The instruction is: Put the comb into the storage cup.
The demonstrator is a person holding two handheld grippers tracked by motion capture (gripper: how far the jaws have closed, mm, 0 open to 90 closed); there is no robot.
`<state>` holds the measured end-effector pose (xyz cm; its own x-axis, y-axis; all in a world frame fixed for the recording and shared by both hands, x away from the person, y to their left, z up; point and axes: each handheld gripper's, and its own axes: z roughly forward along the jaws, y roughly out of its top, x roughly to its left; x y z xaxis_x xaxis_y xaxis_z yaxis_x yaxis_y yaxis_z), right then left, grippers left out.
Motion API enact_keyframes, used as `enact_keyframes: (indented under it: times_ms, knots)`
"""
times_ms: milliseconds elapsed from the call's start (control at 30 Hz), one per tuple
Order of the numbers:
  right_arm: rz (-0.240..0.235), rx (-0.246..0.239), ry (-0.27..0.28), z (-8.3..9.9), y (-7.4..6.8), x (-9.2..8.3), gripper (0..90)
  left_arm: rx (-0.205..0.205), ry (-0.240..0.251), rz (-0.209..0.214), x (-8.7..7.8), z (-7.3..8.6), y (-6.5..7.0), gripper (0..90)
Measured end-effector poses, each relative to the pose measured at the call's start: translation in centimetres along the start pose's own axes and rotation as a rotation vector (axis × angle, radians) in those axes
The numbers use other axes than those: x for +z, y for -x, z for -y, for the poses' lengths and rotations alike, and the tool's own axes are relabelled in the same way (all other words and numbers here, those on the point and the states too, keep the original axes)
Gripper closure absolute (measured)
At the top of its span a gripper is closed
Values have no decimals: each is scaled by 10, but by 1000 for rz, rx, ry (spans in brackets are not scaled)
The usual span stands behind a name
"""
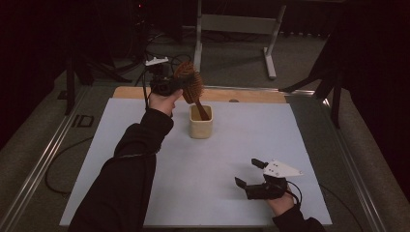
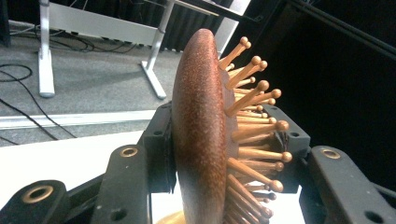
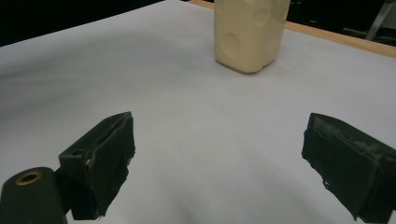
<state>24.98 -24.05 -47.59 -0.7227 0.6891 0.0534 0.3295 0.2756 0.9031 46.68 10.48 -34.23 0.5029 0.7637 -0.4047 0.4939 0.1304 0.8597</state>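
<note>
High view looks down; both gripper views (close) share the cup [image 3: 250,32].

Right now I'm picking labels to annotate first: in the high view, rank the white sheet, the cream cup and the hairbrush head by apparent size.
1. white sheet, by far the largest.
2. and 3. cream cup and hairbrush head: they look about alike, and the brush is raised nearer the camera, so no ranking.

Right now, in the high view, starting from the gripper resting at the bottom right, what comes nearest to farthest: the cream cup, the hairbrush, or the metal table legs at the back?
From the right gripper:
1. Cream cup, mid-table, up and left.
2. Hairbrush, held by the left gripper, handle in the cup.
3. Metal table legs, on the floor beyond the table.
</note>
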Motion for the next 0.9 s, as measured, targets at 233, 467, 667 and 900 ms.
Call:
enact_keyframes:
  times_ms: [233, 467, 667, 900]
  knots:
    - [-2, -2, 0, 0, 0, 0, 90, -17, -17, 4, 6, 9, -3, 532]
    - [-4, -2, -2, 0, 0, 0, 90, -13, -24, 7, 10, 12, -2, 532]
    - [-4, 0, -2, 0, 0, 0, 90, -17, -29, 6, 13, 16, -4, 531]
    - [-5, 0, -3, 0, 0, 0, 90, -24, -39, 5, 15, 21, -8, 532]
